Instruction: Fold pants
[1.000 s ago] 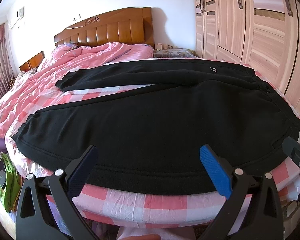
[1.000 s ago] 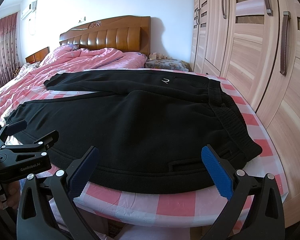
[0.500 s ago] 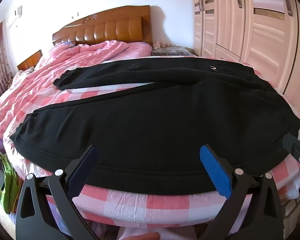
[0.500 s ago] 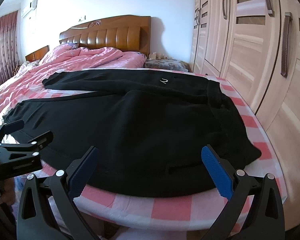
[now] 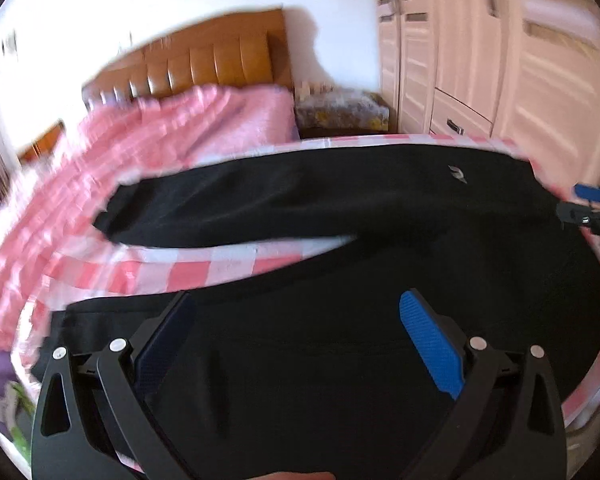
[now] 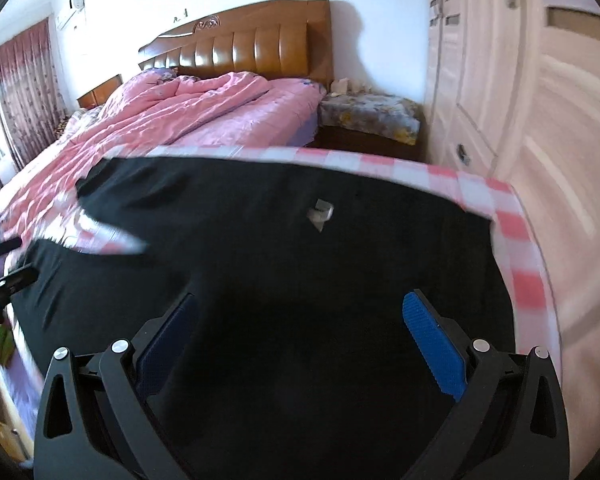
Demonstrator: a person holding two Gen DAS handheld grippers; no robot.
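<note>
The left gripper (image 5: 296, 344), black with blue ribbed pads, is spread wide over the near leg of black fleece pants (image 5: 380, 280). The right gripper (image 6: 300, 344), likewise spread and pinching nothing, hovers near the waistband end. The pants lie flat on a pink-and-white checked sheet (image 5: 204, 268), legs parted, beside a pink quilt (image 6: 188, 120).

Black pants (image 6: 300, 280) on checkered bedsheet (image 6: 500, 208)
</note>
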